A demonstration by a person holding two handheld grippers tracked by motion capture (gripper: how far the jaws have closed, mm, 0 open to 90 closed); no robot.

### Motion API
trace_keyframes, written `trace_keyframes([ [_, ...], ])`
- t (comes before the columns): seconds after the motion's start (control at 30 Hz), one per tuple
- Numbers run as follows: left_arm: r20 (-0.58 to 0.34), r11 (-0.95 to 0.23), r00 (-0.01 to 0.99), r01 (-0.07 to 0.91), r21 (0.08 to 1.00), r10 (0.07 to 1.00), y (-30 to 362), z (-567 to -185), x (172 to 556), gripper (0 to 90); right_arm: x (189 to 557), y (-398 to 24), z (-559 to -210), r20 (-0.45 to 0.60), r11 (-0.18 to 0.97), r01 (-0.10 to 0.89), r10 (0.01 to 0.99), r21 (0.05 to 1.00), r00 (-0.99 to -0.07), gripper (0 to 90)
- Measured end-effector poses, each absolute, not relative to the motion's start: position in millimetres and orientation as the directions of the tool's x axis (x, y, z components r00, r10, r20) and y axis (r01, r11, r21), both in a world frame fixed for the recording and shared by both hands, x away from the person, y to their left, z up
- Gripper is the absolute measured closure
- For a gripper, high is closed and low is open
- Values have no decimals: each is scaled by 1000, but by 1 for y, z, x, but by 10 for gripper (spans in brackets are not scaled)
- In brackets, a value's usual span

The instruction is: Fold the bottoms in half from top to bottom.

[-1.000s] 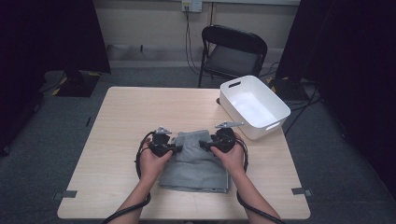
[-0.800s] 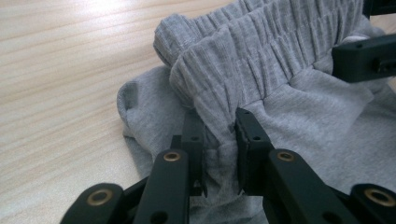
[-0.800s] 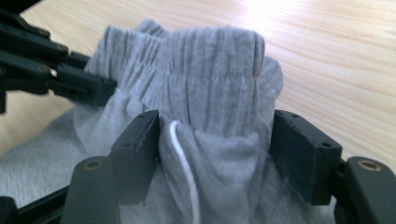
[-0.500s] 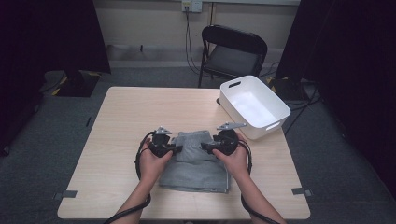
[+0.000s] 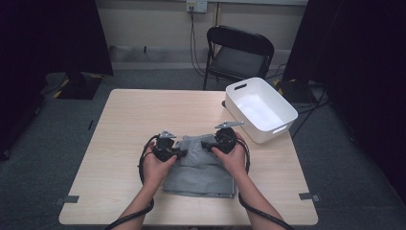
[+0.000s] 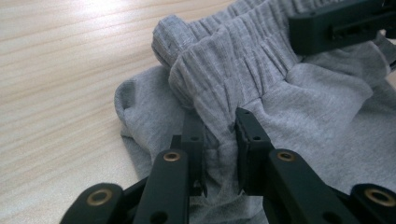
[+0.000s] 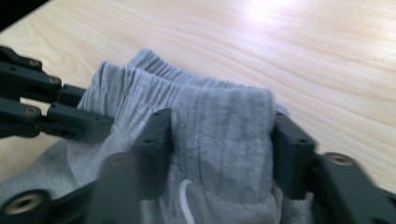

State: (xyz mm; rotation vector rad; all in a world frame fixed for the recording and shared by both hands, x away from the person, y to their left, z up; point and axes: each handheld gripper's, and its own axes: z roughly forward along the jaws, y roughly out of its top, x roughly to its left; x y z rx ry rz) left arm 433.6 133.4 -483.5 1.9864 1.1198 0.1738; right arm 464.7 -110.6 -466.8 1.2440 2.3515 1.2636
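grey ribbed-waist garment [image 5: 201, 167], folded, bunched

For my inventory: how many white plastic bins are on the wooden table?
1: the white plastic bin stands at the light wooden table's far right corner.

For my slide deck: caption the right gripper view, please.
Right gripper closing on the ribbed waistband of grey shorts on a wooden table.

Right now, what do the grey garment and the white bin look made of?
Grey garment: soft knit cotton-like jersey, matte, with a ribbed gathered waistband and a white drawstring. White bin: likely moulded plastic, smooth, slightly glossy, with cut-out handles.
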Motion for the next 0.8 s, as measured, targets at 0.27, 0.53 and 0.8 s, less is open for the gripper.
trace_keyframes([
  [0.27, -275, -177, 538, 643, 746, 797, 136, -473, 441, 426, 464, -115, -467, 227, 276, 576, 725, 769, -650, 675],
  [0.53, -326, -160, 521, 686, 710, 789, 131, -474, 454, 583, 460, -117, -467, 235, 262, 567, 718, 781, -655, 794],
  [0.8, -319, -191, 564, 666, 721, 762, 129, -462, 450, 754, 455, -119, -461, 234, 250, 551, 713, 796, -661, 808],
])
